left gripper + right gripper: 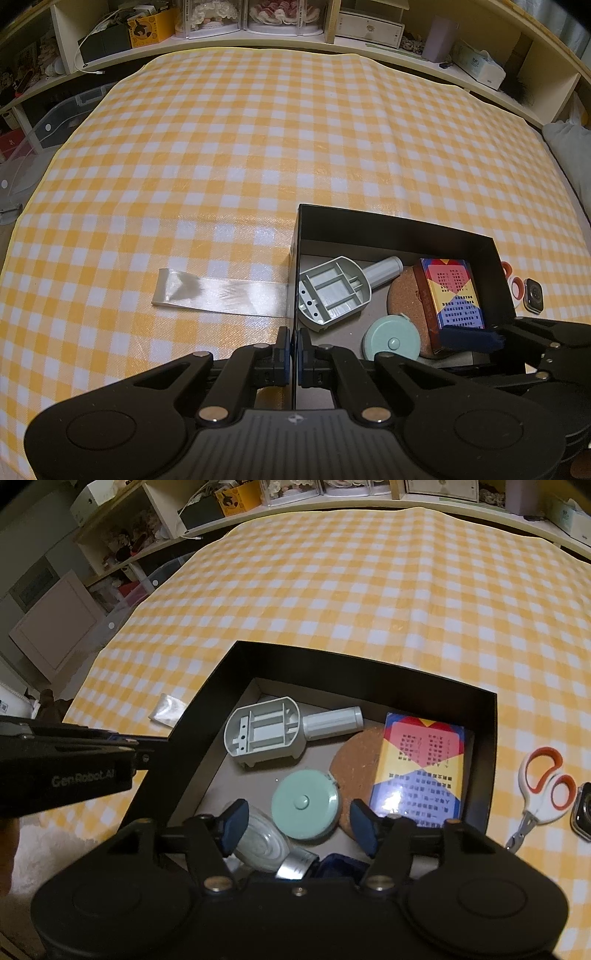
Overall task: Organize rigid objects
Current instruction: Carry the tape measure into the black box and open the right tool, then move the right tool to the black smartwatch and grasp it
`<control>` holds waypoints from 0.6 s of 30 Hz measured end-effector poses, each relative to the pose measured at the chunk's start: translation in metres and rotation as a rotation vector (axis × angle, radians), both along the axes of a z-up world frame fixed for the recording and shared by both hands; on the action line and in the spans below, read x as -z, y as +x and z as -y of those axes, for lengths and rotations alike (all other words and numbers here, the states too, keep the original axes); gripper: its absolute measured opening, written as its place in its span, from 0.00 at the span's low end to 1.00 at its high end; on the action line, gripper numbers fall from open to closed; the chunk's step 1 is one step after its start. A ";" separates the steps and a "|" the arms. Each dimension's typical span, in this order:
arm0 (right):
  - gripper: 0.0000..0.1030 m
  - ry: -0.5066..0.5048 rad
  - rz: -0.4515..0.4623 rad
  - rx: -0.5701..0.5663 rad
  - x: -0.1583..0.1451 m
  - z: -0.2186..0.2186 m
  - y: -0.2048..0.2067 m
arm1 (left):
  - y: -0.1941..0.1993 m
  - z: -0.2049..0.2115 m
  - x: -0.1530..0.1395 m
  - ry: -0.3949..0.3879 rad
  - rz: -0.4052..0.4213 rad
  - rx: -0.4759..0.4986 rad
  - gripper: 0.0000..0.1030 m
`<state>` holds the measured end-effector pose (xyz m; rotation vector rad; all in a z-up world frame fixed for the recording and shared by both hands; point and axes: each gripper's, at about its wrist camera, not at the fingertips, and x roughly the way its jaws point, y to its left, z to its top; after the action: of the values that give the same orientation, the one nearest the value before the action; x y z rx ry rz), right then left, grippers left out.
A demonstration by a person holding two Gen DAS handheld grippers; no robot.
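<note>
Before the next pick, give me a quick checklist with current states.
1. left gripper clamped on the black box wall: ok, its fingers sit either side of the left wall, closed on it.
2. right gripper free to grasp: ok, open and holding nothing, above the box's near end.
3. Small clear bottle released in the box: ok, it lies on the floor below the right gripper.
4. Items left outside: not ok, scissors and smartwatch lie on the tablecloth right of the box.
5. Room in the box for the scissors: cannot tell, floor mostly covered.
</note>
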<state>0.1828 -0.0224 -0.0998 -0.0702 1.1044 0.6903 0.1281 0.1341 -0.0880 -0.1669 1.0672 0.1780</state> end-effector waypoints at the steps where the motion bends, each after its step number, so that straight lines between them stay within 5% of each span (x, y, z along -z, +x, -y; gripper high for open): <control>1: 0.65 0.002 0.000 0.003 -0.002 0.001 0.000 | 0.000 0.000 0.000 0.000 0.000 0.000 0.03; 11: 0.96 0.036 0.051 0.030 -0.030 0.015 -0.006 | 0.000 0.000 0.000 0.000 0.001 -0.001 0.03; 18: 1.00 0.021 0.105 0.039 -0.042 0.027 -0.007 | 0.000 0.000 -0.001 0.001 0.002 0.000 0.03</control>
<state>0.1755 -0.0489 -0.0581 -0.0656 0.9953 0.6561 0.1277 0.1342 -0.0873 -0.1666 1.0654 0.1785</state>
